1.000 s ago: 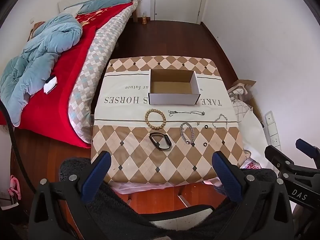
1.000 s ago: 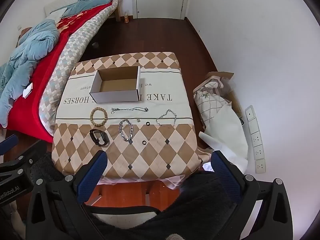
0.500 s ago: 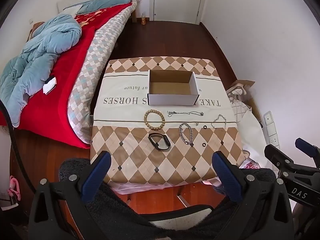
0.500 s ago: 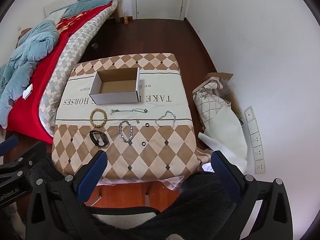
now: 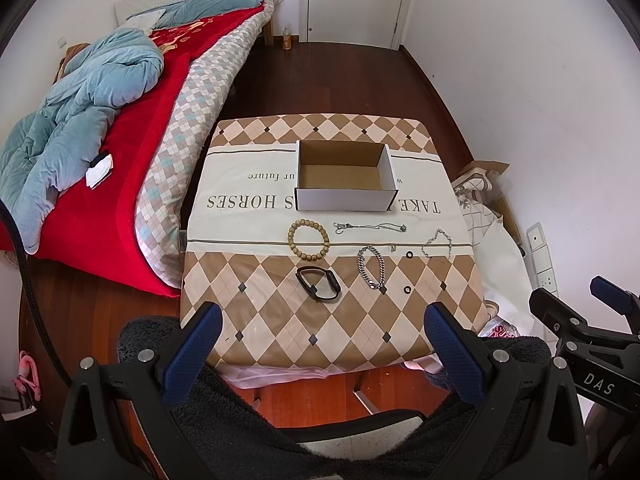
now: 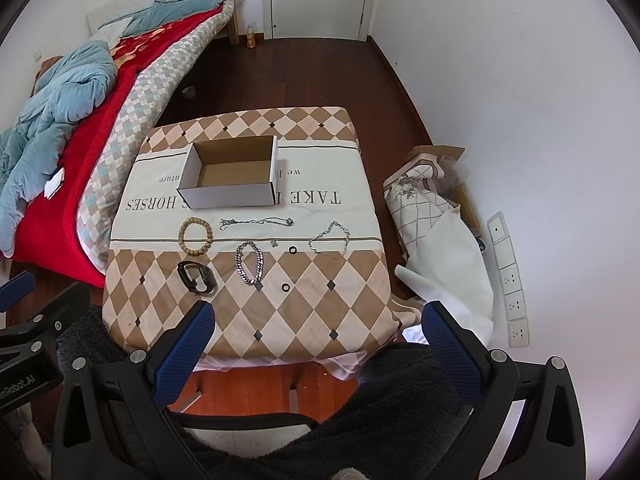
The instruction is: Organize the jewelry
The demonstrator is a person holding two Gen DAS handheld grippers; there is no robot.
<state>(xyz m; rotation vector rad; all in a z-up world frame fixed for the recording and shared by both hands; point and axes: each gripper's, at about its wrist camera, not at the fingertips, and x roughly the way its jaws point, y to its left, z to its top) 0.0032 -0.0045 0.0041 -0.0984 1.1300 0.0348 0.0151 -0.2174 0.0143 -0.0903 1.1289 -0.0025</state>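
Jewelry lies spread on a table (image 5: 280, 328) covered with a diamond-patterned cloth, all of it on the near side of an open cardboard box (image 5: 344, 178) that sits on the cloth's pale lettered band. Just in front of the box's left corner lies a bead bracelet (image 5: 308, 239), and to its right a thin chain (image 5: 370, 227) is stretched out parallel to the box's front wall. Further from the box, a black band (image 5: 319, 283) lies beside a silver link bracelet (image 5: 371, 266); two small black rings (image 5: 409, 255) (image 5: 407, 289) and a fine looped chain (image 5: 437, 243) lie toward the box's right. Nothing is inside the box. The left gripper (image 5: 324, 344) and right gripper (image 6: 320, 340) both hover well short of the box, off the near table edge, fingers spread wide and holding nothing. A bed (image 5: 120, 152) stands left of the table.
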